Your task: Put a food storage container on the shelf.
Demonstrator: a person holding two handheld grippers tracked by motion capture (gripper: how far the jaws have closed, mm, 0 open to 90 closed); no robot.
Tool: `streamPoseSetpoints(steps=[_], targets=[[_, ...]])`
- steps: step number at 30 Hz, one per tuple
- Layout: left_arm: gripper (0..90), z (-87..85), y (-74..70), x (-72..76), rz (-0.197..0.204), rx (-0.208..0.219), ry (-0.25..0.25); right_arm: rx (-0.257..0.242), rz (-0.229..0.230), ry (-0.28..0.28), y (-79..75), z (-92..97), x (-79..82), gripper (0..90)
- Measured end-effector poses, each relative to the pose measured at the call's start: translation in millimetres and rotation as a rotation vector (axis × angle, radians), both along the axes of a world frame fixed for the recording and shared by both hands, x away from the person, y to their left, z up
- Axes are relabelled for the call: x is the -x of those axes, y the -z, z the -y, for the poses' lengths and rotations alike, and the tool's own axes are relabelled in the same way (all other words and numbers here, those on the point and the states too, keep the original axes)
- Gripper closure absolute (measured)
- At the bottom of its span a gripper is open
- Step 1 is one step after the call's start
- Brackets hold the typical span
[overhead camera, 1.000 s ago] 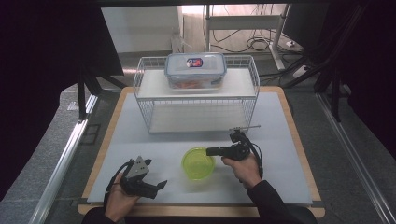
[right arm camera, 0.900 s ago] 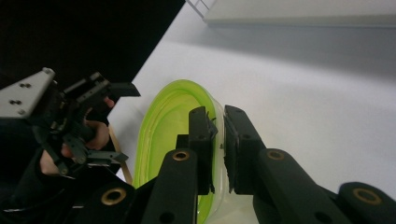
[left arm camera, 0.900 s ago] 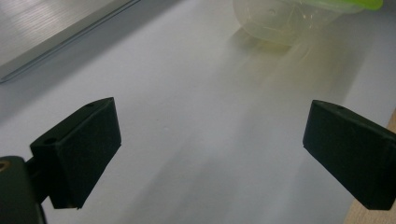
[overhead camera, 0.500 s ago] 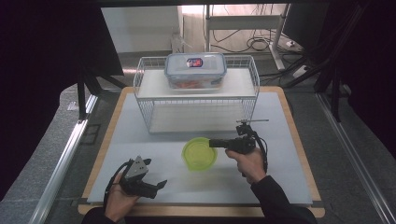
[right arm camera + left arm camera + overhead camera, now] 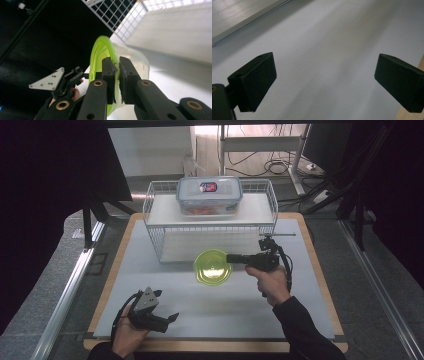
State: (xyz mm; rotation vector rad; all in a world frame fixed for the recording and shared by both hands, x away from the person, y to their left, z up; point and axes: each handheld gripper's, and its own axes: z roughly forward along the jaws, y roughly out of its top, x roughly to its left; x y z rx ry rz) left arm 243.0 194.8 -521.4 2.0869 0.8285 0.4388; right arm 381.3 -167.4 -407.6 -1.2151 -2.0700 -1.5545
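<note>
Bench [image 5: 150, 285]: wide pale top with a wooden border, seen from above in the high view. At its far edge, white wire rack [image 5: 210, 227], two levels, open toward the near side. On the rack's top shelf, clear lidded food box [image 5: 209, 195] with a dark label on the lid and something orange inside.

Just in front of the rack, near the middle of the bench: green bowl [image 5: 213, 266], round, lime-coloured, translucent, lifted clear of the bench top and held by its right-hand rim. In the right gripper view, turned on edge [image 5: 100, 55], with the wire grid of the rack close behind.

Right gripper [image 5: 233, 259]: level, pointing toward the left edge of the bench, carried by a hand in a dark sleeve. Fingers [image 5: 108, 75] nearly together, pinched on the bowl's rim, one pad inside the bowl and one outside.

Left gripper [image 5: 170, 319]: resting low at the near left corner of the bench, well apart from the bowl, grey three-cornered plate on top. Fingers [image 5: 255, 82] spread wide in the left gripper view, nothing between them but bare bench top.
</note>
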Motion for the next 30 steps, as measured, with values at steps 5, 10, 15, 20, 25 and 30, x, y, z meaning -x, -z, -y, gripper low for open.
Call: streamPoseSetpoints(steps=[5, 10, 15, 20, 25, 30], targets=[[3.9, -0.3, 0.0, -0.2, 0.0, 0.002, -0.002, 0.0, 0.014, 0.012, -12.4, 1.0, -4.5, 84.3], [3.8, 0.1, 0.2, -0.1, -0.002, 0.002, 0.0, -0.021, 0.023, 0.022, -20.9, 3.5, -6.7, 84.3], [3.9, -0.2, 0.1, -0.4, -0.001, -0.004, 0.001, -0.04, 0.042, 0.025, -36.4, 6.2, -9.0, 84.3], [3.8, -0.1, 0.3, -0.4, 0.0, -0.001, 0.0, -0.066, 0.048, 0.03, -52.5, 8.1, -13.1, 84.3], [3.9, -0.2, 0.4, -0.5, 0.001, 0.002, -0.001, -0.091, 0.045, 0.031, -66.9, 9.5, -19.1, 84.3], [3.9, -0.2, 0.3, -0.5, -0.001, 0.004, 0.0, -0.123, 0.044, 0.036, -81.8, 10.0, -25.7, 84.3]])
